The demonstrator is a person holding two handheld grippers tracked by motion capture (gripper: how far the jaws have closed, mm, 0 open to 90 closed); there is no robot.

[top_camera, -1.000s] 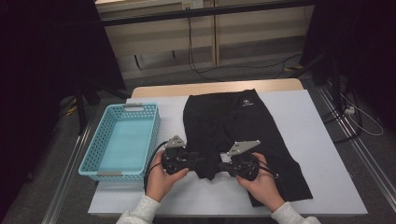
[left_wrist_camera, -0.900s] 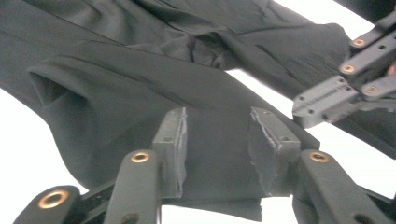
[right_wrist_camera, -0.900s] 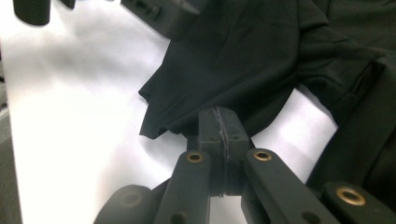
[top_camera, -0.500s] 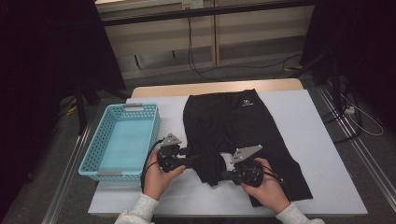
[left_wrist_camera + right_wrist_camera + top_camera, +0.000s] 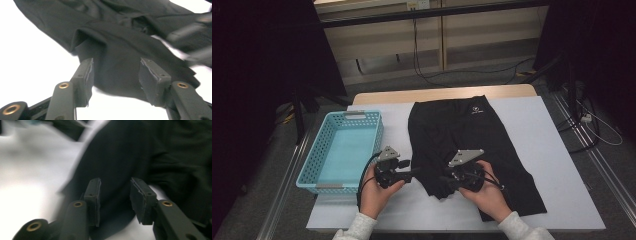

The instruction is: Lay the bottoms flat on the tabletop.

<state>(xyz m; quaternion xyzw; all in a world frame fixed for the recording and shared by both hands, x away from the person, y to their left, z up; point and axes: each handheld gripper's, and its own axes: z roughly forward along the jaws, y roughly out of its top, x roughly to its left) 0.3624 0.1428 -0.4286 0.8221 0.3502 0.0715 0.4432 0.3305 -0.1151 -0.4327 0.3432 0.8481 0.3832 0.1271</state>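
Note:
A black garment (image 5: 462,125) with a small white logo lies spread on the white table (image 5: 557,145), its near left corner bunched up. My left gripper (image 5: 413,174) points right at that corner. In the left gripper view it (image 5: 116,65) is open after just opening, the cloth (image 5: 120,47) lying beyond the pads and not pinched. My right gripper (image 5: 443,182) points left over the same corner. Its jaws (image 5: 115,182) have just been opening and stand apart over the dark cloth (image 5: 120,150), which lies loose between them.
A light blue plastic basket (image 5: 342,150) stands on the table's left side, just left of my left hand. Bare white table shows to the right of the garment. Cables and a dark floor lie beyond the far edge.
Both grippers have opened and let the garment's corner go; the right one was shut on it until half a second ago. The left hand has shifted slightly left.

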